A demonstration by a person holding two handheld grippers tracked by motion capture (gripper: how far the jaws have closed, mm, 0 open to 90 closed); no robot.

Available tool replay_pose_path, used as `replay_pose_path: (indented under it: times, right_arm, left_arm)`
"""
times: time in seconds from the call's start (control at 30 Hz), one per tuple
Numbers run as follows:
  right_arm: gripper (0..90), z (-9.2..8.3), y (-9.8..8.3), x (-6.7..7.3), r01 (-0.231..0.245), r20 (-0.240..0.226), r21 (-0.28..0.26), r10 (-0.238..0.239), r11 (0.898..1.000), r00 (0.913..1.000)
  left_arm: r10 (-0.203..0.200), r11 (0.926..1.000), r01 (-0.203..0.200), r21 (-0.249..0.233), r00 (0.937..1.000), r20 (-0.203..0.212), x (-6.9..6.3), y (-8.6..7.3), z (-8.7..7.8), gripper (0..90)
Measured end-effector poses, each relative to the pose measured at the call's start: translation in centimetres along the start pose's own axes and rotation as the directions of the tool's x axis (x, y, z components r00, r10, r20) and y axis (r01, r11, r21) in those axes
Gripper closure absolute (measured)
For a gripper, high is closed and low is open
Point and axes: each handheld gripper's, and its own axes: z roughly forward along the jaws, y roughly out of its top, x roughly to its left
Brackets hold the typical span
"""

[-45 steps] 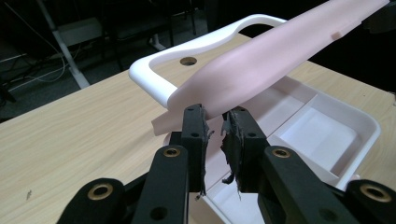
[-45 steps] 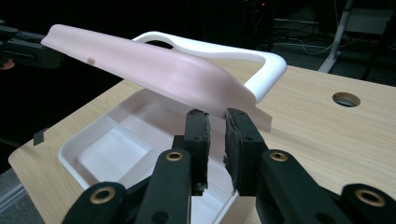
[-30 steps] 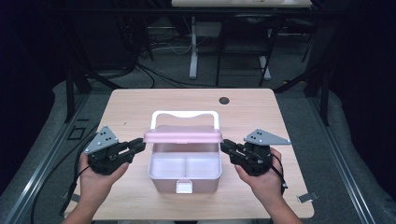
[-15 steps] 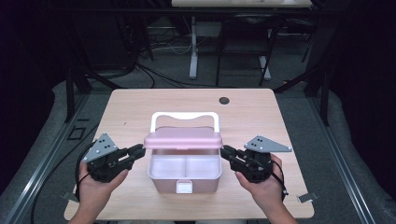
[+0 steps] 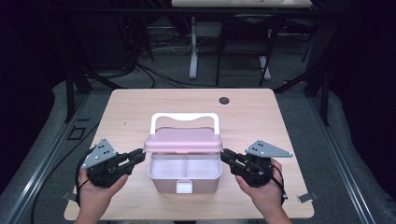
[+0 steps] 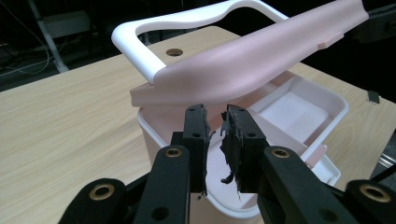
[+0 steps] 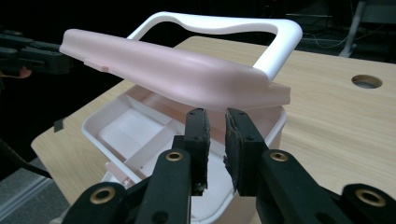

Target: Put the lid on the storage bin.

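A pink box (image 5: 184,183) with a divided, empty inside stands at the table's near middle. Its pink lid (image 5: 183,141) hangs half raised over the back of the box, and the white handle (image 5: 184,116) shows behind it. My left gripper (image 5: 139,155) points at the lid's left end and my right gripper (image 5: 225,155) at its right end, with the tips right at the lid's edge. In the left gripper view my left gripper (image 6: 217,114) sits just under the lid (image 6: 261,60). The right gripper (image 7: 215,116) sits the same way beneath the lid (image 7: 163,70). Both jaw pairs keep a narrow gap with nothing between them.
The wooden table (image 5: 140,107) has a round cable hole (image 5: 224,100) at the back right. A white latch (image 5: 185,187) sits on the box's front wall. Chair legs, cables and dark floor lie beyond the far edge.
The lid has tipped forward and lower over the box, showing more of its top. Both hands have drawn slightly toward the near edge of the table.
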Motion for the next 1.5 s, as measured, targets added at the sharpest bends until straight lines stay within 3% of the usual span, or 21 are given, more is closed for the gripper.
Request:
replay_pose_path:
  times: [0.57,0.87,1.17,1.5]
  right_arm:
    - [79.3,-0.2,-1.6,0.2,-0.029,-0.032,-0.008,0.029,1.000,0.9991]
    - [79.3,-0.2,-3.0,0.2,-0.029,-0.045,0.017,0.029,0.999,0.9985]
    - [79.2,0.0,-3.8,-0.4,-0.061,-0.042,0.022,0.062,0.998,0.9972]
    - [78.8,-0.2,-4.0,-0.6,-0.074,-0.030,0.016,0.075,0.997,0.9968]
  left_arm:
    - [-0.005,0.9995,0.005,0.032,1.0000,0.008,-0.3,-1.1,0.4,78.8]
    - [-0.016,0.9972,0.015,0.073,0.9998,0.009,-0.1,-2.8,0.2,78.4]
    - [-0.017,0.9944,0.016,0.104,0.9998,0.009,-0.2,-3.8,0.5,78.4]
    - [-0.040,0.9966,0.040,0.072,0.9992,0.006,0.2,-3.5,-0.5,78.0]
